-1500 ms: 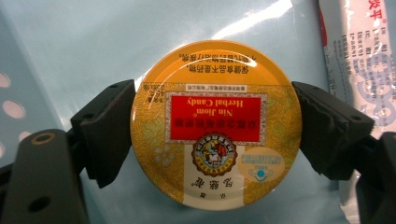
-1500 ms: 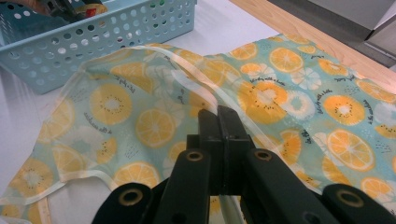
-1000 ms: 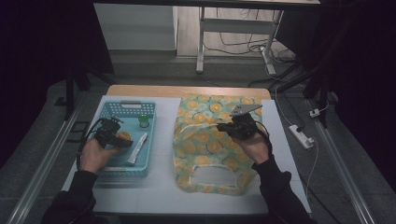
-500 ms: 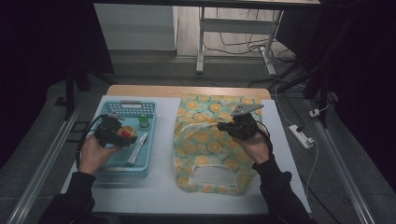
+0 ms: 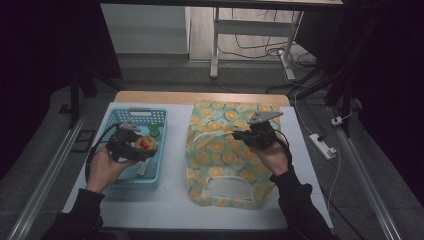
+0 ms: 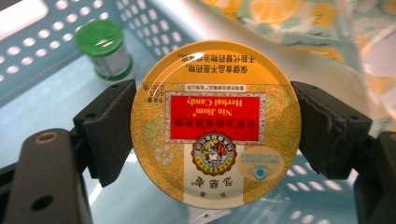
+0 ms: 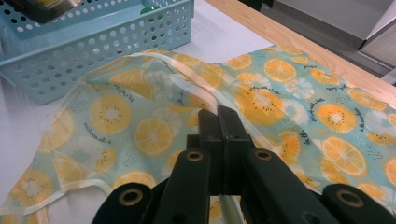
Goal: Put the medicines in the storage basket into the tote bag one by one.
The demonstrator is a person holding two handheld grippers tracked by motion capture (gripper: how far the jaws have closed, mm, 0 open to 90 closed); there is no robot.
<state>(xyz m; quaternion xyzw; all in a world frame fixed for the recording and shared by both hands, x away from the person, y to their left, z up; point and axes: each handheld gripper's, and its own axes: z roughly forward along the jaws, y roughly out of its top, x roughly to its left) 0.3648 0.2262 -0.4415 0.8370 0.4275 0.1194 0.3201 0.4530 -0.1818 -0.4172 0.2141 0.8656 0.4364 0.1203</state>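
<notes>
My left gripper [image 5: 136, 148] hangs above the blue basket [image 5: 120, 116], shut on a round yellow candy tin [image 5: 145, 144] with a red label. In the left gripper view the tin [image 6: 215, 93] sits face-up between the two pads [image 6: 109, 133], over the basket floor [image 6: 32, 116]. My right gripper [image 5: 240, 135] rests on the orange-print cloth bag [image 5: 220, 160] that lies flat on the table. Its jaws are shut on the bag's cream edge strip [image 7: 205, 100] and hold that edge slightly raised.
A small green-capped bottle [image 5: 153, 131] stands in the basket's far right corner, and a white tube [image 5: 142, 168] lies on its floor. The wooden table edge [image 5: 200, 97] runs along the back. A power strip [image 5: 322, 145] lies on the floor at right.
My left gripper has risen out of the basket with the tin and shifted a little right. The right gripper and the bag have not moved.
</notes>
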